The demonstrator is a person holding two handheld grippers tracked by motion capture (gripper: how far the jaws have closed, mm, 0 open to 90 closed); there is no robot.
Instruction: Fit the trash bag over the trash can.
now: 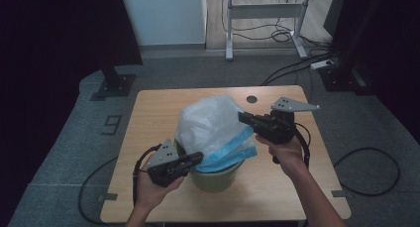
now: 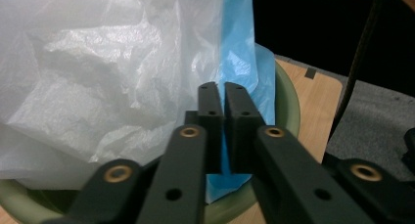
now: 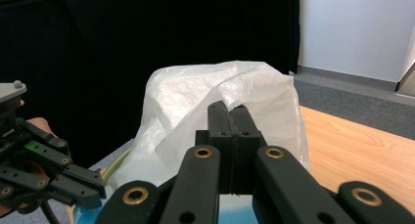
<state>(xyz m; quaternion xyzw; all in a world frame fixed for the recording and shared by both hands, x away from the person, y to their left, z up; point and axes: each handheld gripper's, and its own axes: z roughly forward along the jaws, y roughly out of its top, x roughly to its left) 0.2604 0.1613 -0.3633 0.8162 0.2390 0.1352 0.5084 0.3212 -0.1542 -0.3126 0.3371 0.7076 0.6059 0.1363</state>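
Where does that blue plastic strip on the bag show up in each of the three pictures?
High view: the blue strip lies mid-frame, draped over the green bin's near rim under the white bag.
Left gripper view: it runs down the centre, from the top edge to between the closed left gripper.
Right gripper view: a small patch at the bottom edge, below the right gripper.
Shared landmark: the white bag.

A crumpled, translucent white plastic bag [image 1: 210,120] billows up out of a round, olive-green bin [image 1: 218,177] standing on the table. The bag's blue edge [image 1: 230,152] drapes over the bin's rim on the near side.
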